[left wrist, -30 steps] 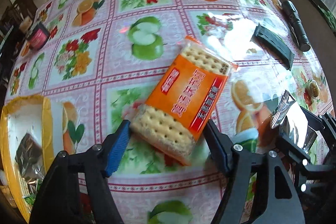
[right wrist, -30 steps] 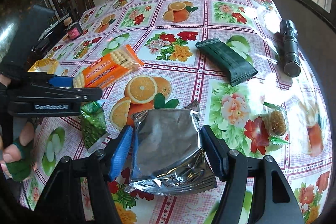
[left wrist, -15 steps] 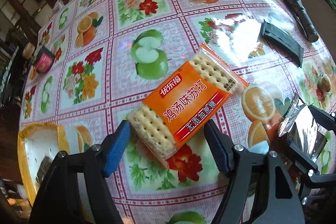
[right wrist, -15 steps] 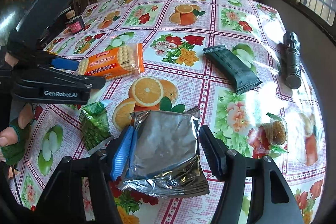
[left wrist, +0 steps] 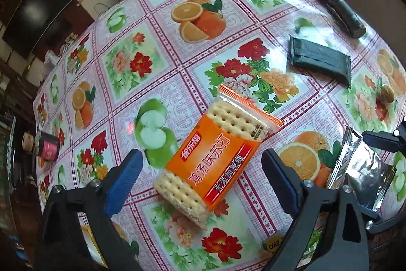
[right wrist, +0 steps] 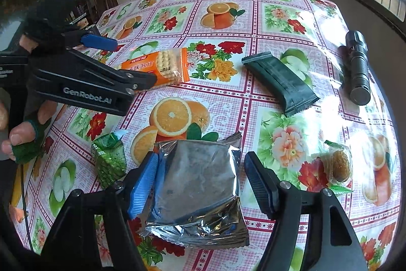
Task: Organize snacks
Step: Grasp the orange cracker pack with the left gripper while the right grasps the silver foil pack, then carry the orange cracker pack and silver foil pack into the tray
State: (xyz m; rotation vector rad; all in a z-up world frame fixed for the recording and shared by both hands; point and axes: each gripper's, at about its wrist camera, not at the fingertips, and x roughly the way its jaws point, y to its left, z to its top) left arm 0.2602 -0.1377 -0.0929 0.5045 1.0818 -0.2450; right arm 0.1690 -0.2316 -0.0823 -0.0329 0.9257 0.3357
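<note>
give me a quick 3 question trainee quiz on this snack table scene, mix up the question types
1. True or false: the left gripper is clamped shut on the orange cracker packet.
2. Multiple choice: what lies between the right gripper's fingers? A) black flashlight B) crinkled silver foil pouch C) dark green flat wrapped bar
3. Fill in: the small green snack bag lies to the ___ of the silver foil pouch in the right wrist view.

Key
1. False: its jaws have just been opening and stand clear of the packet, which lies on the flowered tablecloth.
2. B
3. left
</note>
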